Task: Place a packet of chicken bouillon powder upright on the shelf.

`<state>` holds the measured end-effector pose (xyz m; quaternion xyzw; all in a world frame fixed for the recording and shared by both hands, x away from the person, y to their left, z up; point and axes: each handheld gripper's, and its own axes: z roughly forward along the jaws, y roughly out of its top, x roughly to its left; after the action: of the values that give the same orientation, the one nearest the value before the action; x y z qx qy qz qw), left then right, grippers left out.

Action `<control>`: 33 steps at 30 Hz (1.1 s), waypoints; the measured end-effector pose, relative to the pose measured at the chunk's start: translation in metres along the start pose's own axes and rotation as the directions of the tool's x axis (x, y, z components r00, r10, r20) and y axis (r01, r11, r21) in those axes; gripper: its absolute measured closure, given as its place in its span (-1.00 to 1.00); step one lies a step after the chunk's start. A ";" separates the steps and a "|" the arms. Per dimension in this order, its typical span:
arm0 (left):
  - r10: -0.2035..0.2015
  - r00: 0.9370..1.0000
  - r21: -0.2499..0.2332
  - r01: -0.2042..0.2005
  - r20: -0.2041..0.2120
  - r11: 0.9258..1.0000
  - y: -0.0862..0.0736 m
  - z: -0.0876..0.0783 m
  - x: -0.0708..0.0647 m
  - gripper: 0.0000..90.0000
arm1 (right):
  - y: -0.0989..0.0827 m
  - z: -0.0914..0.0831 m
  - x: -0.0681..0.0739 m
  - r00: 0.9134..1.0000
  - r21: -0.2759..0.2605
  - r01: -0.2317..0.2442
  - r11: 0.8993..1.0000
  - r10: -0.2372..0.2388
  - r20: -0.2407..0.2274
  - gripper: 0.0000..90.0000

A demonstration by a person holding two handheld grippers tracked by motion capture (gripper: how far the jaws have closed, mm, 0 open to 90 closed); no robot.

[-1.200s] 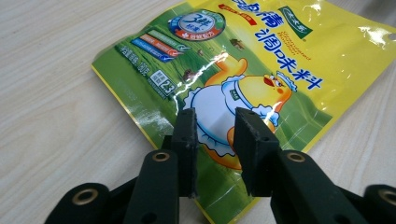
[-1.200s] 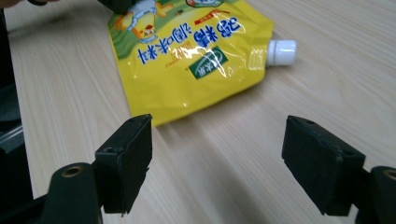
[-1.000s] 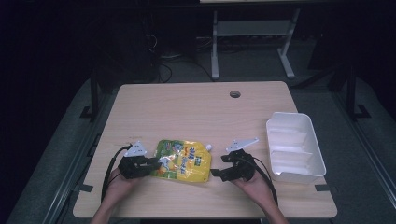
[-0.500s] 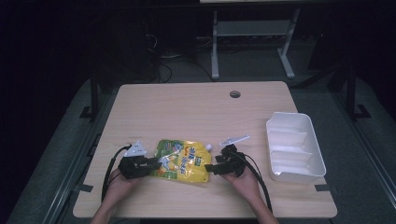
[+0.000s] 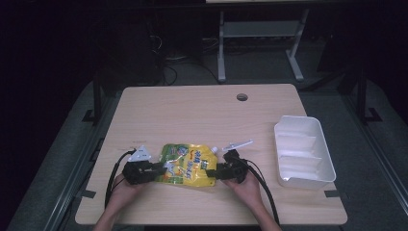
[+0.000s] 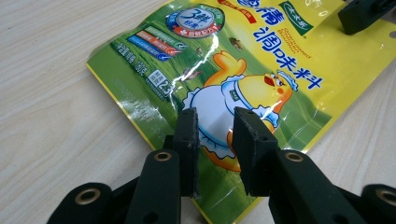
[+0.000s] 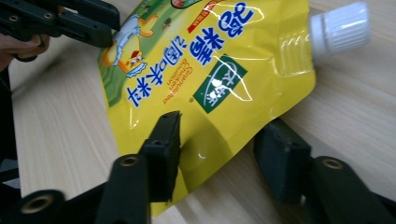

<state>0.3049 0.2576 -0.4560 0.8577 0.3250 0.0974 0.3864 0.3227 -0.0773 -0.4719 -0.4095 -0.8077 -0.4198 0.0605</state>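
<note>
With the yellow spouted pouch [image 5: 187, 165] lying flat near the desk's [image 5: 202, 110] front edge, our left gripper [image 6: 215, 140] pinched its bottom end between narrowed fingers while our right gripper's [image 7: 223, 147] fingers, just closing, straddled the spout-end corner ungripped, so lifting remained.

Worktop [image 5: 192, 110]: pale wood-grain top, rectangular, carrying everything listed here. Round cable hole [image 5: 242, 97] near its far edge, well beyond the jaws.

White plastic tray [image 5: 303, 151]: oblong, divided by low inner walls into compartments, standing on the worktop's right side, well apart from the jaws and to their right.

White metal stand [image 5: 260, 36]: two legs and a crossbar, on the dark floor beyond the worktop, far past the jaws.

Floor [image 5: 57, 159]: grey mat on both sides of the worktop.
</note>
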 end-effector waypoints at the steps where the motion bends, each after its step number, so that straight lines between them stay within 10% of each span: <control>1: 0.004 1.000 0.000 -0.004 -0.001 1.000 0.000 0.000 -0.001 0.55 | 0.000 0.000 0.000 1.000 -0.004 0.000 1.000 0.000 -0.008 0.34; 11: 0.024 1.000 0.004 -0.024 -0.006 1.000 0.003 0.001 -0.006 0.36 | 0.001 -0.002 -0.002 0.999 -0.030 -0.003 1.000 0.001 -0.040 0.95; 33: 0.033 0.992 -0.083 -0.022 0.124 0.996 0.025 0.001 -0.026 -0.39 | 0.033 -0.091 0.011 0.980 -0.039 0.180 0.983 -0.183 -0.081 1.00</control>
<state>0.2976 0.2287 -0.4359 0.8500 0.2840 0.0618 0.4392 0.3165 -0.1269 -0.3882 -0.3169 -0.8316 -0.4533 0.0497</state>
